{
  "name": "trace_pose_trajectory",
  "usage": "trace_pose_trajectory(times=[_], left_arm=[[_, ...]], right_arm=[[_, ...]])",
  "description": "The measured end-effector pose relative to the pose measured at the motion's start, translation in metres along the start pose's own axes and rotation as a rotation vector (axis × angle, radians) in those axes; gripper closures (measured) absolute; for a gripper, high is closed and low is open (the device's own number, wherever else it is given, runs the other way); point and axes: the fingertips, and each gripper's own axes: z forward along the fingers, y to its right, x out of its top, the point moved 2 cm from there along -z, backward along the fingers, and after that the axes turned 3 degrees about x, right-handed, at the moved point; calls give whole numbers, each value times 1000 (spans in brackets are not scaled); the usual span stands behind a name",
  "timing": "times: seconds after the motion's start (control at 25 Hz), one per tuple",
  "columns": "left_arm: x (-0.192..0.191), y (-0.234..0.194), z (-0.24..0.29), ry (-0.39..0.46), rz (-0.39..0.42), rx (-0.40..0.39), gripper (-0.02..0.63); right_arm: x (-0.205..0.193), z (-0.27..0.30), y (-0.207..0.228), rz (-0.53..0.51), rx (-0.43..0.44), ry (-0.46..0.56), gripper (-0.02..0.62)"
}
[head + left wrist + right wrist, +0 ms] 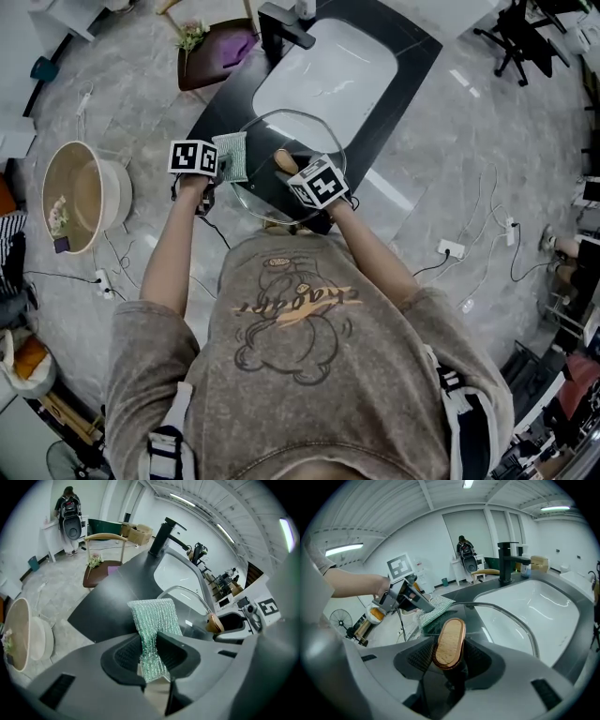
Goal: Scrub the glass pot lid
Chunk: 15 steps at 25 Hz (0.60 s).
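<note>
our right gripper (449, 654) is clamped on the wooden knob (450, 641), holding the glass lid (302, 129) over the counter (230, 108) edge. our left gripper (152, 656) pinches the green cloth (152, 618) just beside the rim. hard pressing there could twist the knob loose. the sink (328, 75) beyond leaves open room.

Black desk (225, 103) on grey stone floor (450, 141), with white sink (328, 75) set into it and black faucet (281, 28) at its far end. Beside far desk corner, wooden chair (199, 75) with purple cushion (230, 47) and small flowers (192, 36). Well left of desk, round beige basin (89, 187). On floor at right, white power strip (451, 248) with cables. Far behind, person (464, 550) standing.
</note>
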Motion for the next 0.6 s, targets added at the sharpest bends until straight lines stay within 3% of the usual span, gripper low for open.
trace_pose_trajectory(times=[0.6], left_arm=[[87, 26, 37, -38, 122, -2, 502]], right_arm=[[-1, 1, 2, -10, -25, -5, 390]])
